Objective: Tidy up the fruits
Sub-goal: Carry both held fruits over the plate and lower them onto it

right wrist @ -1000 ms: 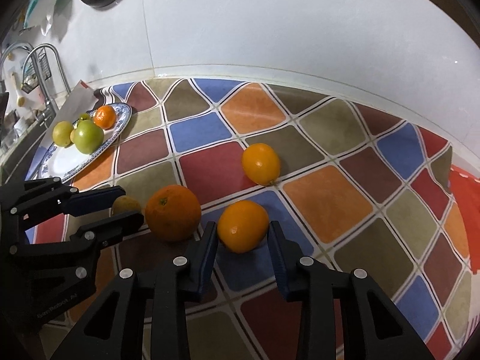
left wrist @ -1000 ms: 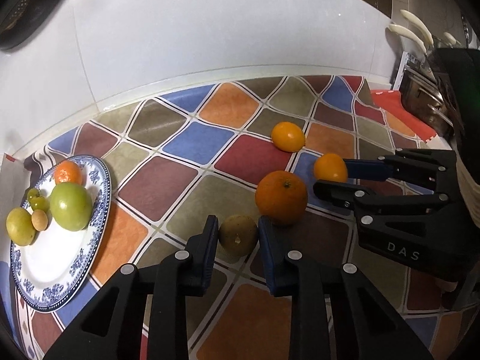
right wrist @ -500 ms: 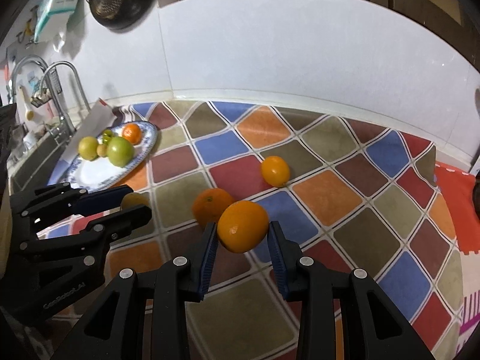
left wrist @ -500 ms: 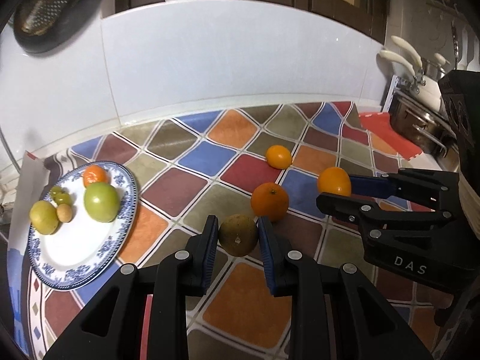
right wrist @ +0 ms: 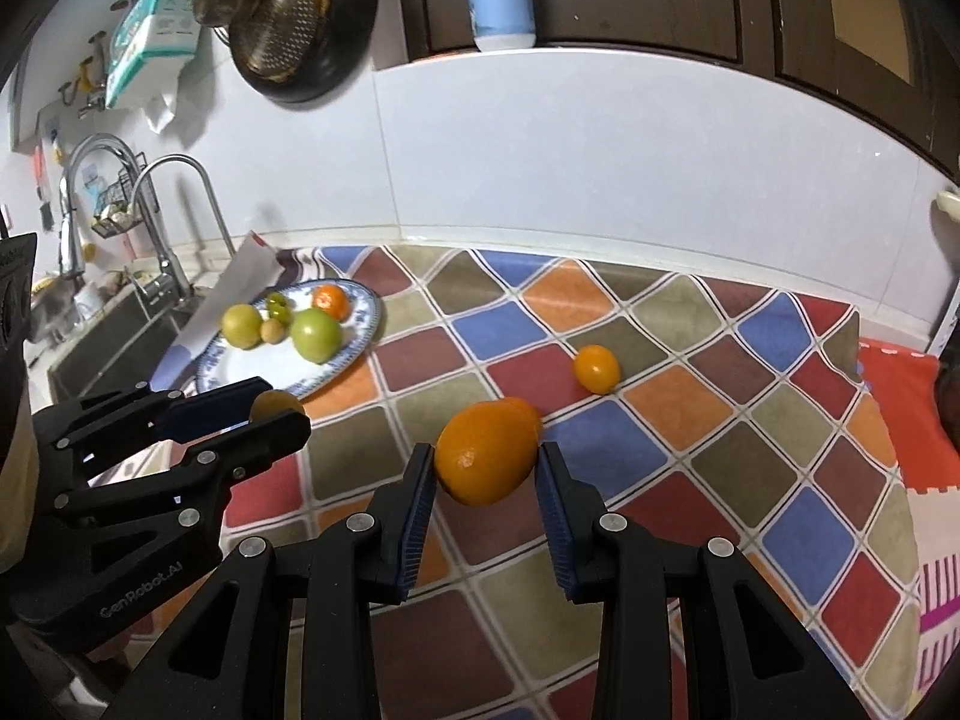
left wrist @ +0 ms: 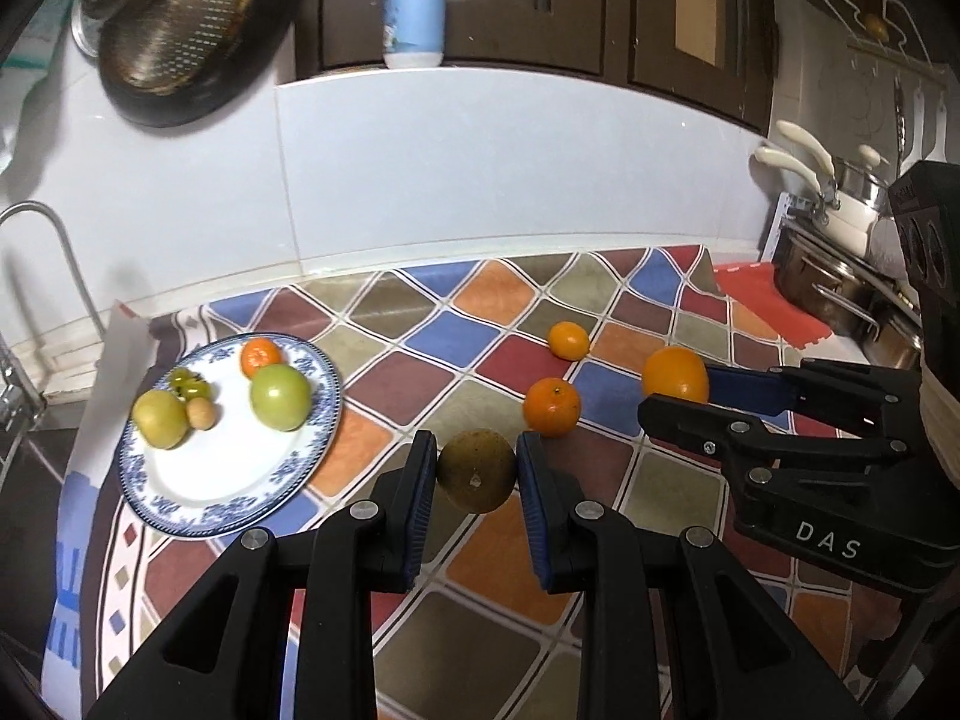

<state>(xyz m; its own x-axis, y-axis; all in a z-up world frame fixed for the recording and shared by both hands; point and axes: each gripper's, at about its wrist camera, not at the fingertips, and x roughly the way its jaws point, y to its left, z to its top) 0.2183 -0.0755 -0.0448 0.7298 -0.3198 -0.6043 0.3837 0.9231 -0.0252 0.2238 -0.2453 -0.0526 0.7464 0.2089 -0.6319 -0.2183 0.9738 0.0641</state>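
White "DAS" on right tool [left wrist: 675, 387] | "GenRobot.AI" on left tool [right wrist: 277, 407]

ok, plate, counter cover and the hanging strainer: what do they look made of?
Plate: looks like glazed ceramic, glossy white centre with a blue printed rim.
Counter cover: probably a soft printed mat or cloth, matte; its edge lies loose over the counter near the sink.
Strainer: metal, probably steel, going by the shiny perforated bowl.
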